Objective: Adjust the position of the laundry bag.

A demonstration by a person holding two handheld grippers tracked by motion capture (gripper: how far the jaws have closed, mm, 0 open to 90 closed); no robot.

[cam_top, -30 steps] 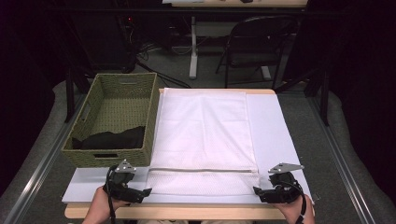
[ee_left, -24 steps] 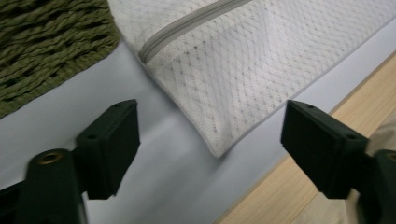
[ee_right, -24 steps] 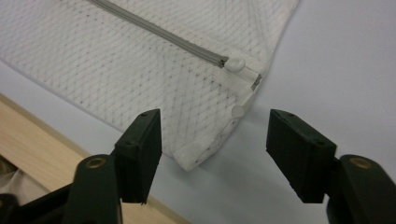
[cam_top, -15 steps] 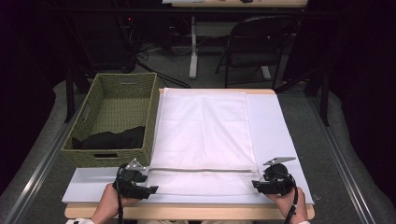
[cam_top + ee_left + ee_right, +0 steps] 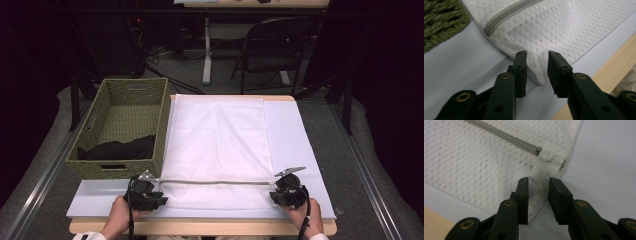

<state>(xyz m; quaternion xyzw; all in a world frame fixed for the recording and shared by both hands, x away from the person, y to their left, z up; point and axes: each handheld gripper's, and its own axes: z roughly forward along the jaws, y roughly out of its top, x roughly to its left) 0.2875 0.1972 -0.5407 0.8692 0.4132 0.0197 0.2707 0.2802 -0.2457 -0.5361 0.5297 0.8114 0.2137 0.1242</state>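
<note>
Green woven basket (image 5: pixel 122 125) at far left of the bench (image 5: pixel 200 227), dark cloth (image 5: pixel 117 149) lying in its near end. Just right of it, a white mesh bag (image 5: pixel 217 145) lies flat on a pale sheet (image 5: pixel 295 145), running from the far edge to the near edge, grey zipper (image 5: pixel 215 182) crossing it left to right near the front. Left tool (image 5: pixel 159 196) sits at the bag's near-left corner, just in front of the basket, held by the left hand (image 5: pixel 119 217). In the left gripper view the left tool (image 5: pixel 537 67) has its jaws around the bag's corner fold; jaws have just been closing, narrow gap left, pads not clearly pressing the mesh. Right tool (image 5: pixel 275 196) sits at the bag's near-right corner by the zipper end, right hand (image 5: pixel 307 220) behind it. In the right gripper view the right tool (image 5: pixel 538 191) has also just been closing, with the bag's edge and a small white tab (image 5: pixel 537 177) between the jaws, below the zipper stop (image 5: pixel 547 155); gap still visible, contact unclear. Folding chair (image 5: pixel 272 47) stands on the floor beyond the bench, far right.
</note>
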